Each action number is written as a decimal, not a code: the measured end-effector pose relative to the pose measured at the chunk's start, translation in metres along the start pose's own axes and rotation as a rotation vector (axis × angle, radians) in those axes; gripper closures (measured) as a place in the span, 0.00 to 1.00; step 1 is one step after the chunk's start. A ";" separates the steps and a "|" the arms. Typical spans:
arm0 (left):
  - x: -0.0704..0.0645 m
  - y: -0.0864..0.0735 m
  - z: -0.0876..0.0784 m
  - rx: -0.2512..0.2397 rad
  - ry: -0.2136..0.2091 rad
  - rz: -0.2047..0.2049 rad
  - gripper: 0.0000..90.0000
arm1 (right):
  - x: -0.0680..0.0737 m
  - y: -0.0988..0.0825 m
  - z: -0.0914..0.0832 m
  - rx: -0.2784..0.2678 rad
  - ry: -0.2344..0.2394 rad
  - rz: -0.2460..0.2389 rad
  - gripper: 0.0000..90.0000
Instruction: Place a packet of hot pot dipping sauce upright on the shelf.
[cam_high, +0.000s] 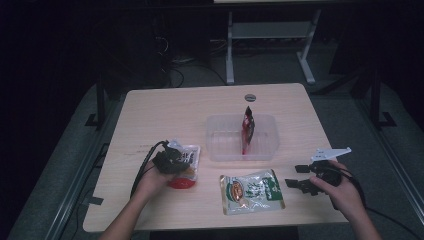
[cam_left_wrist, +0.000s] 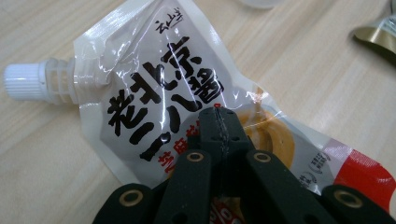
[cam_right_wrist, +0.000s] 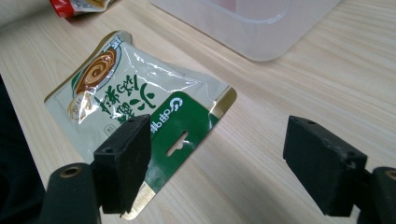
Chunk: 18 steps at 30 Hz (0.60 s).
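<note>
On the near left of the wooden table (cam_high: 150, 115) lies a spouted sauce pouch (cam_left_wrist: 187, 93), white with bold black characters and a red bottom edge. The left gripper (cam_left_wrist: 219, 114) hangs right over its middle, jaws pressed tight together with nothing pinched between them. Over at the near right, the right gripper (cam_right_wrist: 217, 158) has its jaws spread wide and empty, pointing at a green-and-white packet (cam_right_wrist: 135, 107) lying flat. Farther back, a clear plastic tub (cam_high: 220, 145) holds an upright red packet (cam_high: 247, 127).
</note>
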<state>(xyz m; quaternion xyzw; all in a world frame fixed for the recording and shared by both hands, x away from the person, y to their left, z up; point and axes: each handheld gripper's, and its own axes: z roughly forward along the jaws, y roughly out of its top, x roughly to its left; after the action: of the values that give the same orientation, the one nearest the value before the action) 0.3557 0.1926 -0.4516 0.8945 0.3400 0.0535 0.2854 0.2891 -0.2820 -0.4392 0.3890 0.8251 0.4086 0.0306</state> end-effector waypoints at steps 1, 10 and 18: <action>0.000 -0.001 -0.001 0.006 -0.002 0.002 1.00 | 0.000 0.000 0.000 0.001 -0.001 -0.001 0.26; 0.000 -0.016 -0.014 0.044 -0.029 0.009 1.00 | 0.000 -0.001 0.000 0.006 0.000 0.003 0.26; -0.001 -0.043 -0.036 0.082 -0.031 0.005 1.00 | 0.000 -0.001 0.001 0.007 0.000 -0.004 0.26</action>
<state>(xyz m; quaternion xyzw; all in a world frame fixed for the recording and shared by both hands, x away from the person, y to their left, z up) 0.3197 0.2345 -0.4451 0.9069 0.3354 0.0263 0.2535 0.2885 -0.2816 -0.4401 0.3878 0.8272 0.4055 0.0301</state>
